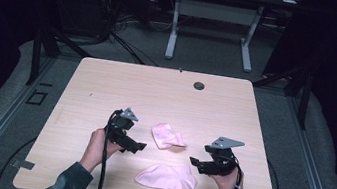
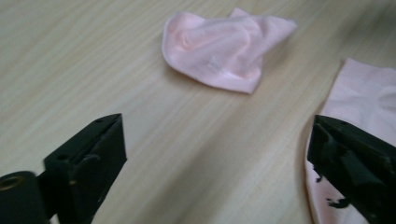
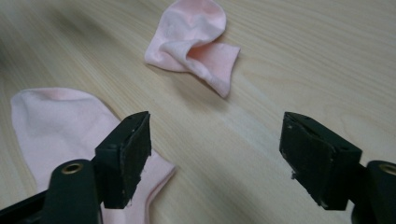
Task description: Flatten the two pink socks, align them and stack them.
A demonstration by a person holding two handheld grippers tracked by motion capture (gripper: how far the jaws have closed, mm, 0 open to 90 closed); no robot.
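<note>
Fig.: two pink socks on a wooden table [image 1: 107, 85], w/ a handheld gripper either side. The crumpled sock [image 1: 167, 136] lay nearer table centre, betw. the two grippers; the flat sock [image 1: 169, 178] lay near the front edge, apart from the first. Left gripper [image 1: 140, 147] hovered just left of the socks, jaws spread wide, nothing betw. them; in the left gripper view the crumpled sock [image 2: 224, 46] sat ahead and the flat sock [image 2: 359, 102] at the right jaw. Right gripper [image 1: 195, 163] was likewise spread wide and empty, pointing inward; in the right gripper view the flat sock [image 3: 60, 126] ran under its left jaw, crumpled sock [image 3: 191, 42] farther off. Handling (judged): thin knit fabric, v. light, limp, not fragile; would drape and fold when lifted, may slide on the smooth top. Best hold prob. a raised fold on the crumpled sock, or the cuff/toe edge of the flat one, pinched low against the table.
</note>
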